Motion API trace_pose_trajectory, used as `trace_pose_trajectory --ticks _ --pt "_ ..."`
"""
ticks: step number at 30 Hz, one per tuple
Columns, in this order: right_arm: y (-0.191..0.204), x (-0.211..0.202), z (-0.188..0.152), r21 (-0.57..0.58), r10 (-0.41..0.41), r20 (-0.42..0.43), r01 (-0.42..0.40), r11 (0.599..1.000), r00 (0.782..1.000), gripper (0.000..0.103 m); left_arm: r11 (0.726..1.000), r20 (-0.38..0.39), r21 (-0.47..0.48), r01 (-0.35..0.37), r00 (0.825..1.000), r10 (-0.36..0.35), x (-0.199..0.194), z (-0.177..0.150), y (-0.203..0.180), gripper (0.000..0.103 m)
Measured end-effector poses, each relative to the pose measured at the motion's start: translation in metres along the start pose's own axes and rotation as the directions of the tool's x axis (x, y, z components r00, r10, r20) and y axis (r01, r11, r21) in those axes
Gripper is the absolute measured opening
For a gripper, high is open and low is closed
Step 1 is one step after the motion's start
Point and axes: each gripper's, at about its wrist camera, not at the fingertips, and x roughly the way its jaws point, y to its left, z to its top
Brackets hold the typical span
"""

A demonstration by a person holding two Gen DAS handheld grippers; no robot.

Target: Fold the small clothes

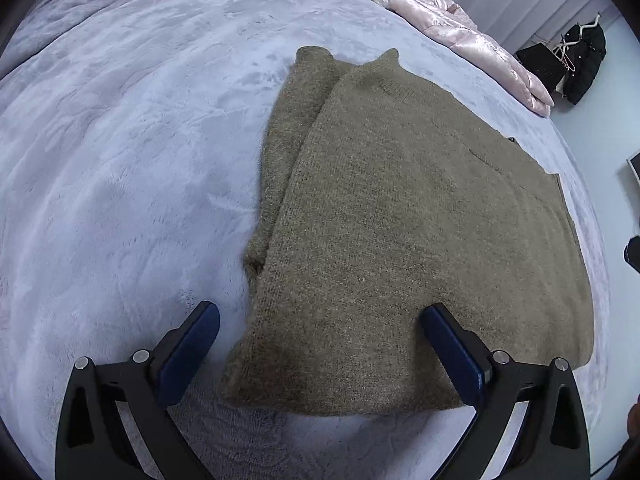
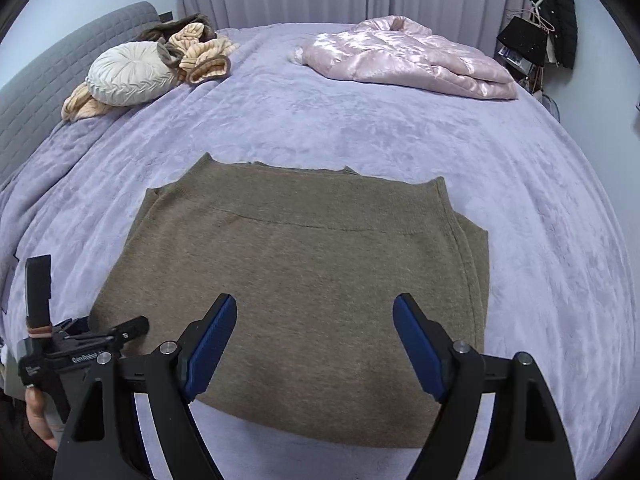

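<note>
Your left gripper (image 1: 320, 316) has its fingers spread wide, and they hold nothing. It hangs over the near left corner of the brown sweater (image 1: 400, 232). One finger is above the blanket (image 1: 120, 140) and the other is above the sweater.

Your right gripper (image 2: 315, 306) is spread wide too, with nothing between its blue pads (image 2: 210, 344). It hangs over the near edge of the sweater (image 2: 304, 272).

The sweater lies flat on the purple blanket (image 2: 360, 128), on the side of the bed near you. It is folded into a rough square. A sleeve is tucked under and peeks out along one side.

Far across the bed lies a shiny pink jacket (image 2: 412, 60). A round white pillow (image 2: 128, 74) and a tan bundle (image 2: 204, 54) sit by the grey headboard (image 2: 60, 64).
</note>
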Motion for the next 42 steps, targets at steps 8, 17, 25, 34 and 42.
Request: trace_pose_trajectory --ticks 8,17,25,34,42 --pt "0.078 0.048 0.048 -0.083 0.010 -0.113 -0.019 0.996 0.993 0.083 0.999 0.026 0.018 0.032 0.999 -0.032 0.004 0.003 0.002 0.102" --pt "0.153 0.102 0.080 -0.170 -0.014 -0.211 -0.022 0.985 0.977 0.083 0.997 0.045 0.014 0.081 0.996 -0.081 -0.002 0.001 0.012 0.102" --pt "0.179 0.123 0.083 -0.221 -0.034 -0.240 -0.020 0.975 0.970 0.083 0.941 0.006 0.119 0.317 0.948 -0.320 -0.009 -0.007 0.007 0.102" --pt "0.178 0.126 0.098 -0.173 -0.009 -0.243 -0.034 0.984 0.970 0.083 0.929 0.047 0.075 0.363 0.929 -0.367 -0.001 -0.013 0.027 0.102" --pt "0.208 0.149 0.110 -0.151 0.007 -0.284 -0.052 0.987 0.959 0.083 0.927 0.064 0.082 0.366 0.926 -0.372 -0.005 -0.021 0.037 0.102"
